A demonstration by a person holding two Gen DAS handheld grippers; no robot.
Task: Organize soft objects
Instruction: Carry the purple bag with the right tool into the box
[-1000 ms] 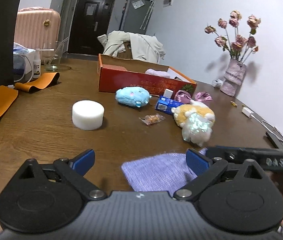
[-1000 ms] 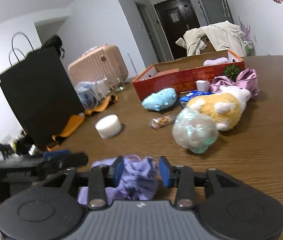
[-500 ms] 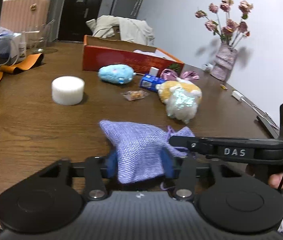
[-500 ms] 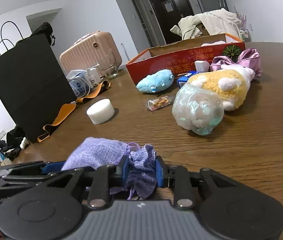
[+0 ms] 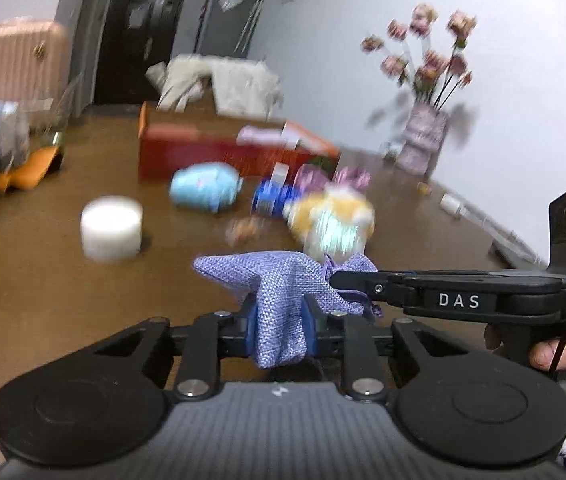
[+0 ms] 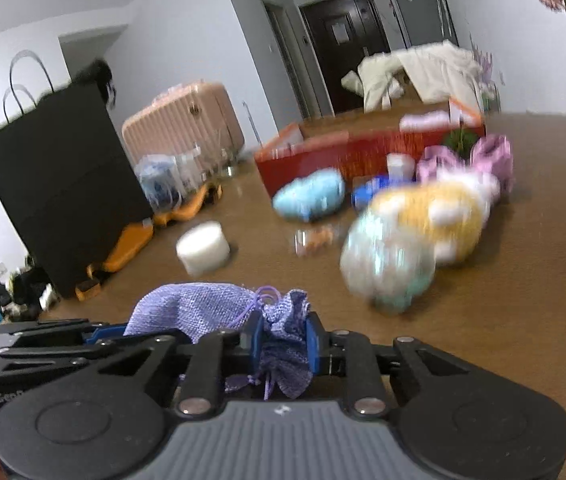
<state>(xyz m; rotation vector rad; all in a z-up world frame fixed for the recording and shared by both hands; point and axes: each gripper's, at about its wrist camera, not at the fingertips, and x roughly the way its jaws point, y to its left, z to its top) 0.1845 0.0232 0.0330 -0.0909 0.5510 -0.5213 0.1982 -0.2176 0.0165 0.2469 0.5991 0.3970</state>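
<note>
A purple woven drawstring pouch [image 5: 279, 292] is held off the brown table by both grippers. My left gripper [image 5: 279, 326] is shut on its body. My right gripper [image 6: 281, 346] is shut on its gathered neck end [image 6: 283, 328]; the right gripper's arm also shows in the left wrist view [image 5: 459, 292]. Beyond lie a blue plush [image 5: 205, 192], a yellow and white plush [image 5: 333, 220] with a shiny wrapped part, and a pink satin pouch [image 6: 491, 160]. A red open box [image 5: 219, 150] stands behind them.
A white foam cylinder [image 5: 111, 228] stands at left. A small snack packet [image 5: 245, 230] and a blue carton [image 5: 271, 198] lie mid-table. A vase of flowers [image 5: 423, 140] stands far right. Orange straps [image 6: 131, 240], a black bag [image 6: 59, 184] and a pink suitcase [image 6: 187, 124] are at left.
My left gripper closed on the pouch, and both grippers have lifted it off the table. The views are now blurred by motion.
</note>
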